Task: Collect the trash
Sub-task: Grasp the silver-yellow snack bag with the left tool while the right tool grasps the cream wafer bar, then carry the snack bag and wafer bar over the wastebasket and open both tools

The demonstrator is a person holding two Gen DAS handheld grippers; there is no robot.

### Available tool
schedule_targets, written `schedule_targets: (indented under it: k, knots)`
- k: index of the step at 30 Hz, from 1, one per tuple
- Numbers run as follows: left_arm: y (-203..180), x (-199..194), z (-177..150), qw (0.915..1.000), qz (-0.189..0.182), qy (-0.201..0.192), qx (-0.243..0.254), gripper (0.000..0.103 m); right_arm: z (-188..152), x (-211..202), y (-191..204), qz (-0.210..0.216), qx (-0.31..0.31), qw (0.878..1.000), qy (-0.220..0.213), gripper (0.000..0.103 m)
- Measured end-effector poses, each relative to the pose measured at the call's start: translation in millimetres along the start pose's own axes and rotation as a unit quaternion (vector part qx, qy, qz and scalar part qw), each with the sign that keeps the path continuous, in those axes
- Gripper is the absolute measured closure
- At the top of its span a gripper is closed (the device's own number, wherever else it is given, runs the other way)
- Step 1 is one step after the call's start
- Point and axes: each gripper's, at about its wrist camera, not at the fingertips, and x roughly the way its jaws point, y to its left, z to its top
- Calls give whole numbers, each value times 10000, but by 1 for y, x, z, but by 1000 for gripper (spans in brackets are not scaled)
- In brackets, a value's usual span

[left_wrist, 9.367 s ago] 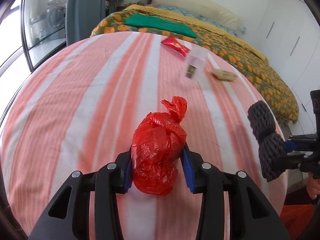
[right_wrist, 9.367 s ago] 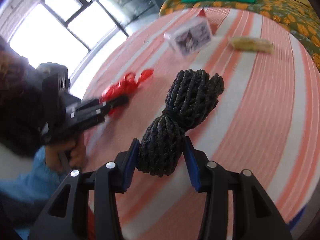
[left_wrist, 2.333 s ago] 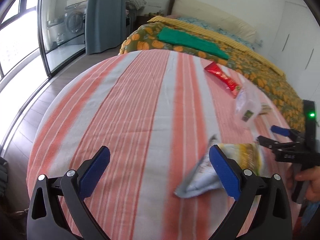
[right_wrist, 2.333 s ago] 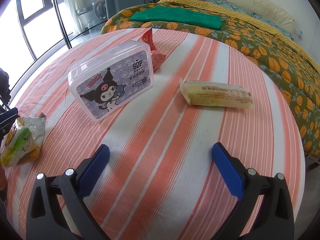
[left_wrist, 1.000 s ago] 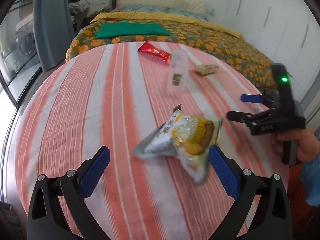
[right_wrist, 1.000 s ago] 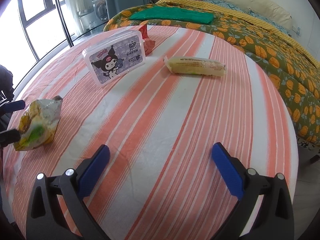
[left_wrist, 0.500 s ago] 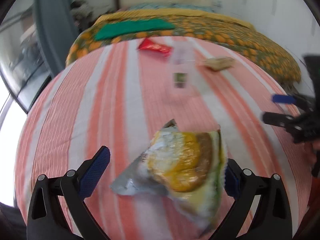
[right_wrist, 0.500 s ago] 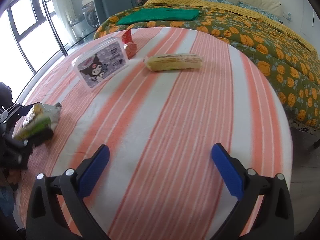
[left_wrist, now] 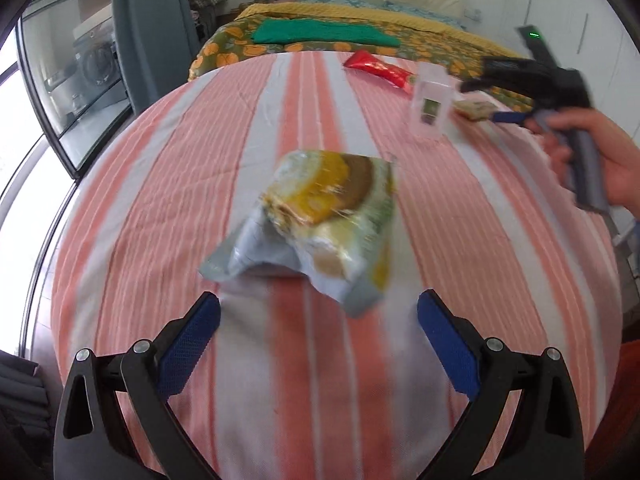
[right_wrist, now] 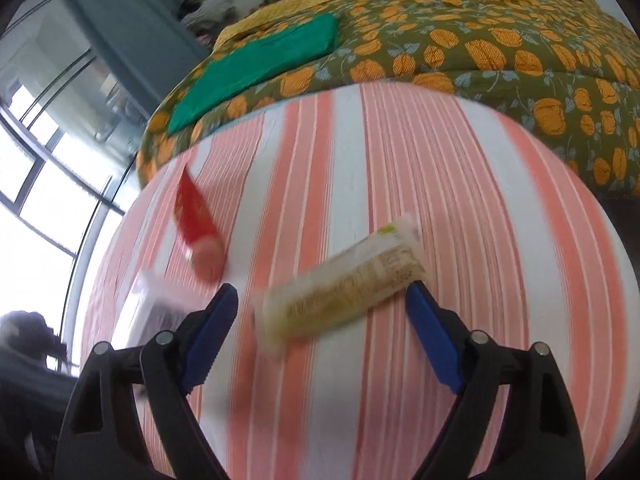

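Motion blur smears much of both views. In the left wrist view the crumpled snack bag [left_wrist: 316, 220] lies on the striped desk [left_wrist: 160, 208] just ahead of the left tool [left_wrist: 319, 338], whose blue pads stand wide apart and grip nothing — the bag is beyond their tips, not between them. Farther off, a red wrapper [left_wrist: 378, 72] and a clear plastic box [left_wrist: 432, 106] sit near the far edge; a pale packet behind the box is mostly hidden.

In the right wrist view the yellowish wrapped bar [right_wrist: 344, 284] lies slanted between the pads of the right tool [right_wrist: 322, 332], whose jaws have just been closing (the right pad looks at the bar's end, though contact is too blurred to tell). The box at lower left is cut off by the left finger. Bare cloth stretches right to the desk's rim, the bed [right_wrist: 480, 40] beyond.
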Motion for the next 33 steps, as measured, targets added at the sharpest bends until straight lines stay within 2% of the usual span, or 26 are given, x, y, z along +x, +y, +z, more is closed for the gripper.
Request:
schedule_targets:
  k: [3, 4, 5, 6, 7, 8, 11, 15, 18, 19, 21, 24, 26, 29, 31, 33]
  knots:
    - [0, -6, -3, 9996, -232, -53, -179, 5, 10, 13, 12, -334, -214, 9991, -143, 19]
    - [2, -7, -3, 9992, -282, -73, -268, 5, 10, 17, 17, -511, -436, 9976, -144, 26]
    - [5, -8, -3, 9989, -310, -95, -346, 6, 9, 20, 23, -777, -720, 9943, -139, 37]
    - [6, -10, -4, 9986, -308, -121, -407, 5, 5, 22, 28, -1044, -1021, 9892, -150, 42]
    - [9, -11, -3, 9984, -278, -150, -475, 5, 1, 23, 31, -1190, -1280, 9845, -171, 51]
    - [13, -12, -2, 9980, -228, -183, -569, 5, -4, 21, 32, -1168, -1489, 9817, -212, 62]
    - [27, -15, 3, 9949, -256, -249, -948, 5, -23, 6, 33, -1173, -1888, 9746, -258, 72]
    - [37, -16, 17, 9879, -186, -381, -1495, 5, -65, -15, 36, -1020, -2423, 9643, -324, 73]
    - [42, -10, 42, 9826, -363, -467, -1758, 5, -92, -32, 37, -786, -2510, 9642, -329, 73]
    - [41, -7, 53, 9843, -404, -484, -1646, 5, -99, -38, 36, -672, -2466, 9663, -311, 73]
    - [42, 7, 72, 9895, -541, -227, -1324, 5, -111, -45, 36, -501, -2419, 9688, -208, 73]
    - [40, 30, 74, 9939, -785, 340, -690, 6, -126, -54, 35, -307, -2471, 9685, -91, 73]
    - [34, 37, 65, 9938, -935, 531, -296, 5, -133, -60, 34, -112, -2498, 9682, 70, 73]
    - [18, 35, 54, 9956, -810, 399, 262, 5, -143, -67, 30, 29, -2599, 9653, 247, 73]
    - [14, 36, 52, 9960, -780, 301, 318, 6, -145, -69, 28, 48, -2638, 9640, 327, 73]
    - [11, 37, 52, 9973, -598, 228, 361, 16, -141, -68, 30, 23, -2672, 9627, 419, 73]
